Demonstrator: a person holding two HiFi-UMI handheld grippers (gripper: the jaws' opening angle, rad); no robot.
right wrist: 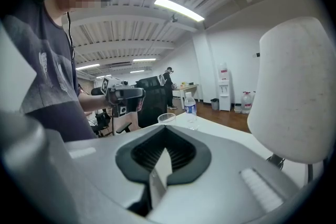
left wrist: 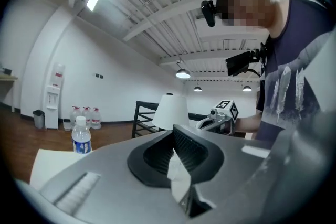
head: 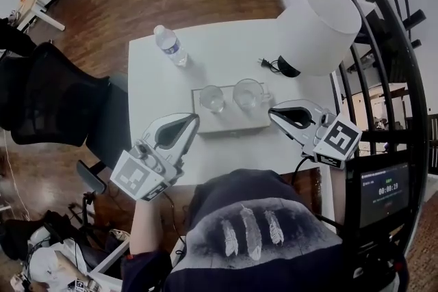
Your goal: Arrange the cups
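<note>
Clear glass cups, smaller cup beside wider cup, upright on flat white rectangular tray on white table; grey left gripper and grey right gripper pressed together, empty, flanking tray; best spread wide before squarely taking one rim.

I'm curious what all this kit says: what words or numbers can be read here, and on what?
"00:00:39": on the small screen; the line above it is too small to read.
Water bottle label: too blurred to read.
Marker cubes: black-and-white patterns only, no letters.
</note>
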